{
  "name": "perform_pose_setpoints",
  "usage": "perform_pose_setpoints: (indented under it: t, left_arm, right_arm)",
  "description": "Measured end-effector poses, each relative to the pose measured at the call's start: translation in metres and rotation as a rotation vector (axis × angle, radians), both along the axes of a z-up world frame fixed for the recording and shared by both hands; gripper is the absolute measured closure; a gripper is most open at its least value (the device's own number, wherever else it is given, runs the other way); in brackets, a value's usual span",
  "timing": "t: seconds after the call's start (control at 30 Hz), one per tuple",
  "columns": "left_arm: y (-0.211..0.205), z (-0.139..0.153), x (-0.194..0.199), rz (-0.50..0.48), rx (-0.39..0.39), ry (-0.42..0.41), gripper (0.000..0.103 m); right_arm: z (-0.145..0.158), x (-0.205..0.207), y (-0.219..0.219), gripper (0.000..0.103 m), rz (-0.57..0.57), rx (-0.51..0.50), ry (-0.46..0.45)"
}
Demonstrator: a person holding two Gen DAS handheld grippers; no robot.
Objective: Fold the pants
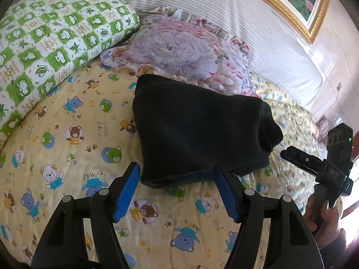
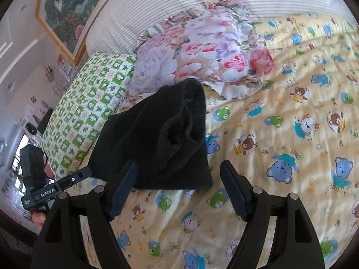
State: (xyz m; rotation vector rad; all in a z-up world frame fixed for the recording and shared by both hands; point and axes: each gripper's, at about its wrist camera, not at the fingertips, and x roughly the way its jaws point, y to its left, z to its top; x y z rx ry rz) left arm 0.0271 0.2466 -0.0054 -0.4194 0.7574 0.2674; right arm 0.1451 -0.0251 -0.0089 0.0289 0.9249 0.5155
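Note:
The black pants (image 1: 197, 132) lie folded into a thick bundle on the yellow bear-print bedspread (image 1: 67, 157). My left gripper (image 1: 177, 172) is open, its blue pads just in front of the bundle's near edge, holding nothing. In the right wrist view the pants (image 2: 161, 139) lie just ahead and left, their stacked folded layers facing the camera. My right gripper (image 2: 179, 174) is open and empty, its left finger (image 2: 125, 190) at the bundle's near edge. The right gripper also shows in the left wrist view (image 1: 283, 154), held by a hand beside the bundle.
A green checked pillow (image 1: 51, 35) and a floral pillow (image 1: 179, 49) lie behind the pants against a striped headboard (image 1: 258, 33). A gold-framed painting (image 1: 298, 0) hangs above. The left gripper's body appears at the right wrist view's left edge (image 2: 88, 173).

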Motion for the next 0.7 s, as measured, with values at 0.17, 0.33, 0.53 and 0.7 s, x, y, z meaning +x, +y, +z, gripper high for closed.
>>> perform_pose_setpoints:
  t: [0.17, 0.33, 0.53, 0.7]
  left_arm:
    - [-0.007, 0.003, -0.002, -0.015, 0.016, 0.002, 0.032]
    - [-0.016, 0.007, -0.007, -0.021, 0.078, 0.006, 0.029]
    - [-0.019, 0.011, -0.011, -0.018, 0.132, 0.011, 0.026]
    - [-0.020, 0.013, -0.012, -0.005, 0.176, 0.014, 0.022]
  right_arm:
    - [0.004, -0.010, 0.009, 0.022, 0.036, -0.034, -0.021]
    - [0.006, -0.017, 0.020, 0.016, 0.085, -0.079, -0.044]
    - [0.005, -0.029, 0.035, 0.014, 0.154, -0.138, -0.072]
    - [0.005, -0.038, 0.048, 0.010, 0.209, -0.217, -0.117]
